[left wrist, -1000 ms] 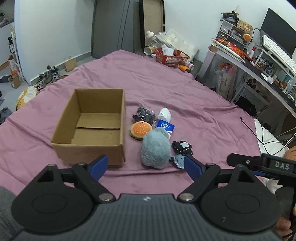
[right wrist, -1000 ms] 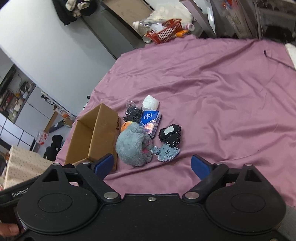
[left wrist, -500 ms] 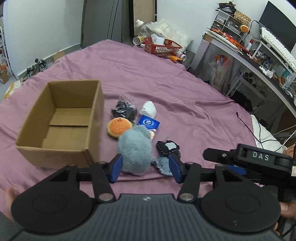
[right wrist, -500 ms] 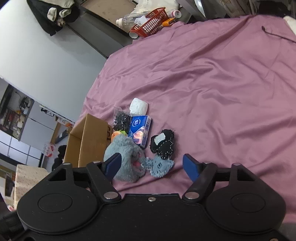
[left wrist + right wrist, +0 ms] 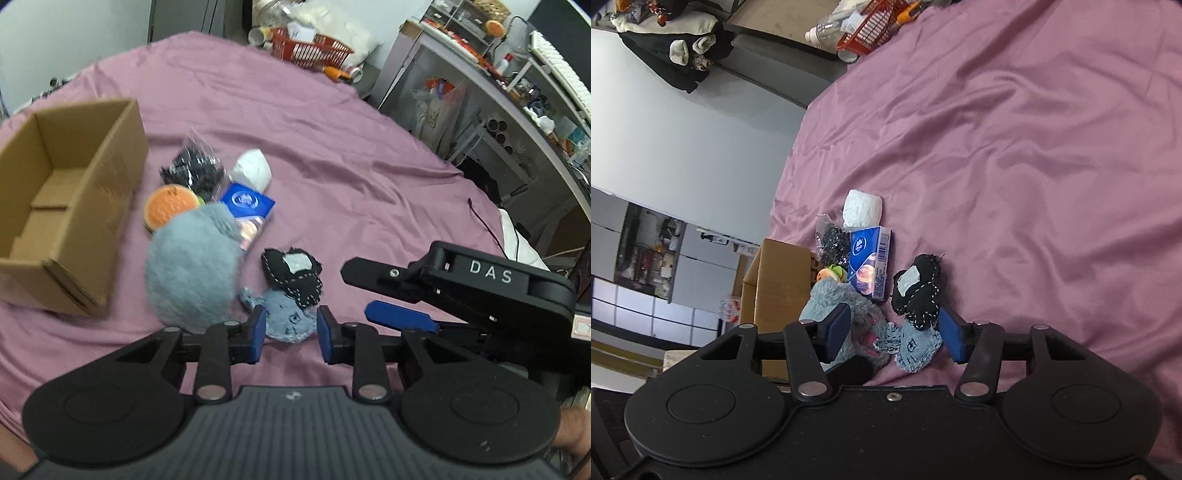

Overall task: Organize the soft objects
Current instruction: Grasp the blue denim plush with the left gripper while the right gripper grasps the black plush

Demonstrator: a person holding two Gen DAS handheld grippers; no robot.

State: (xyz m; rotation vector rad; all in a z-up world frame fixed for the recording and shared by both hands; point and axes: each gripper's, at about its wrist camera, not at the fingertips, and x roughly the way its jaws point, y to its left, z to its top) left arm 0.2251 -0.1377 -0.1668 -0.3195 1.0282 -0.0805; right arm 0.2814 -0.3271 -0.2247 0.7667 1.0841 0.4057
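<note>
Soft things lie in a cluster on the purple bedsheet (image 5: 332,147): a large grey plush (image 5: 192,269), a small blue denim toy (image 5: 286,317), a black stitched toy (image 5: 293,275), an orange burger plush (image 5: 170,206), a blue tissue pack (image 5: 249,210), a white roll (image 5: 253,171) and a bagged black item (image 5: 194,168). An open cardboard box (image 5: 66,206) stands to their left. My left gripper (image 5: 290,338) is partly open, its pads either side of the denim toy, above it. My right gripper (image 5: 894,334) is open, its fingers straddling the denim toy (image 5: 916,347) and the grey plush (image 5: 849,325).
A red basket (image 5: 310,48) and bottles sit beyond the bed's far edge. A cluttered desk (image 5: 517,92) runs along the right side. The right gripper's body (image 5: 461,291) hangs close on the right in the left wrist view.
Both grippers have moved forward and down toward the toy cluster. The left jaws have narrowed a lot, the right slightly. The right view has rolled.
</note>
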